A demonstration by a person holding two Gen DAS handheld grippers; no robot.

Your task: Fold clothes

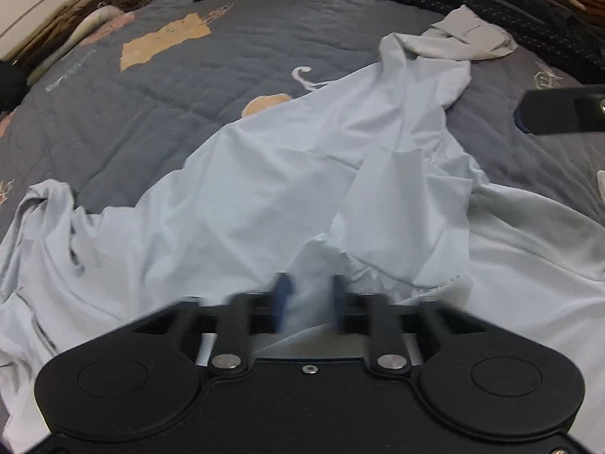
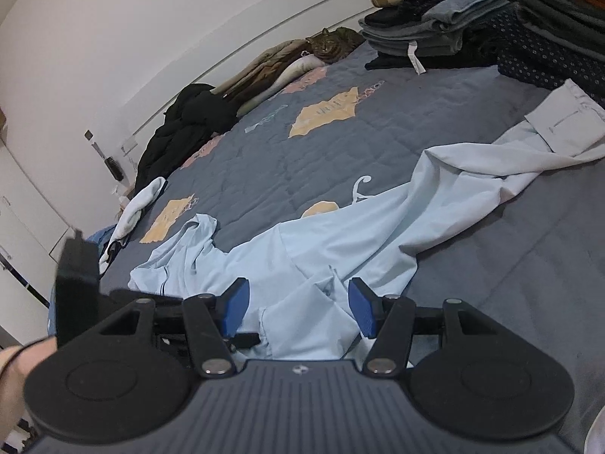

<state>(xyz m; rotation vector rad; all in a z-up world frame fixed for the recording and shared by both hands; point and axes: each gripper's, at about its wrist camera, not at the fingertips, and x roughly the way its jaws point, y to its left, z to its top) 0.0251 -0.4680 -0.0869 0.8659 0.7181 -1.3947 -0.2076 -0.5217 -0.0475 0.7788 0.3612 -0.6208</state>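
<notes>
A pale blue long-sleeved shirt lies crumpled across a grey quilted bed. One sleeve runs to the far right and ends in a buttoned cuff. My left gripper is blurred, and a pinched fold of the shirt rises between its blue pads. In the right wrist view the shirt lies under and ahead of my right gripper. That gripper's blue pads stand apart over a rumpled fold without pressing it. The left gripper's body shows at the left there.
A tabby cat rests at the bed's far edge beside rolled blankets. Stacks of folded clothes sit at the far right. A black garment and a white sock lie along the left edge. A hand shows bottom left.
</notes>
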